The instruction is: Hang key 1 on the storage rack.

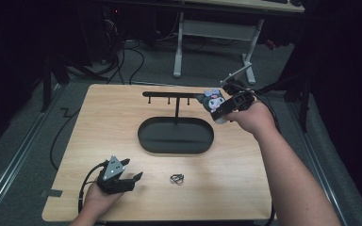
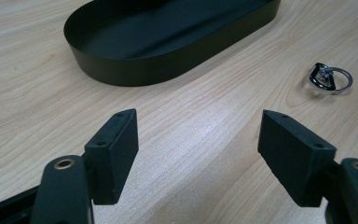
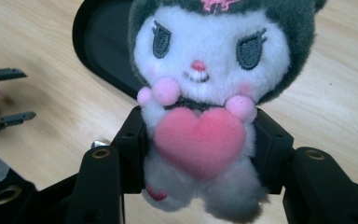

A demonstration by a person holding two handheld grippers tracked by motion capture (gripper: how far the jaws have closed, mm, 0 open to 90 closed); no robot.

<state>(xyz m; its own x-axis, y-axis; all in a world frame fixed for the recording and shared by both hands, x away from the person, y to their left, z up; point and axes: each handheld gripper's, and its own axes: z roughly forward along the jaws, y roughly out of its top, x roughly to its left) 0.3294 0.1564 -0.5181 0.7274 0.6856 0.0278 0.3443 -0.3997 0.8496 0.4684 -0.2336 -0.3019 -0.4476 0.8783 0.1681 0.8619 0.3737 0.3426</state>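
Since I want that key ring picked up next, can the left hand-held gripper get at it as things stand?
Probably yes: the left hand-held gripper is open and holds nothing, and only bare table lies between it and the key ring.

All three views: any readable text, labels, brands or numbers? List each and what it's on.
None readable.
Plush toy in the right gripper: embroidered face and pink heart, no lettering.
Black oval tray, key ring, hook stand, left gripper, table: no marks.

Left gripper [image 1: 133, 178] rests low at the near edge, jaws wide apart. Right gripper [image 1: 215, 104] is raised far right, jaws clamped on a plush [image 3: 205, 93].
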